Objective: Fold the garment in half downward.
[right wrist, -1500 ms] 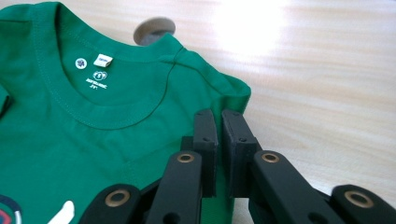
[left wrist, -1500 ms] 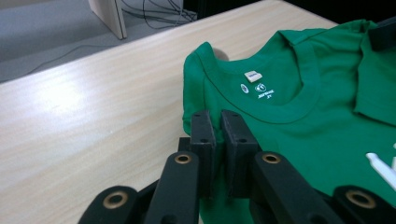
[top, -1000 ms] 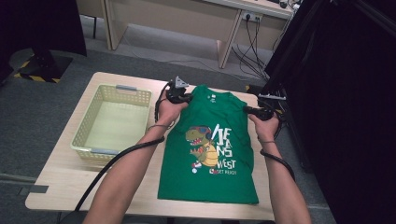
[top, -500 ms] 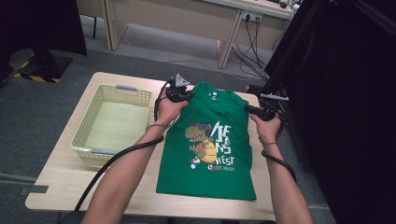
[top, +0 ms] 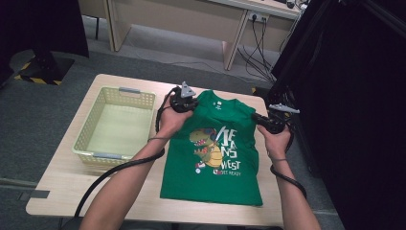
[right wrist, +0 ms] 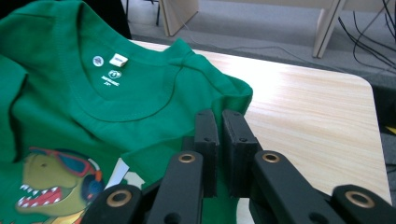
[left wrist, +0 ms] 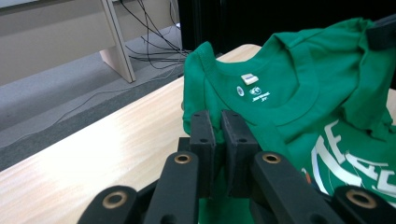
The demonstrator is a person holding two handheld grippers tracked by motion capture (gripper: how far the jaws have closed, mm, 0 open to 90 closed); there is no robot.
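Evidently both grippers — left gripper (top: 186, 103) & right gripper (top: 268, 122) — are clamped on the green dinosaur T-shirt (top: 215, 158) shoulders, keeping it spread flat, prob. for folding.

The T-shirt (top: 215, 153) lies flat on the table (top: 62, 191), right of the middle, its collar toward the far edge. The basket (top: 115, 125) stands to its left, apart from it. Behind the table stands a desk (top: 182, 19), with cables (top: 258, 52) probably lying on the floor.

Even, soft overhead light, faint glare on the table (right wrist: 299, 93), slightly blurry high view
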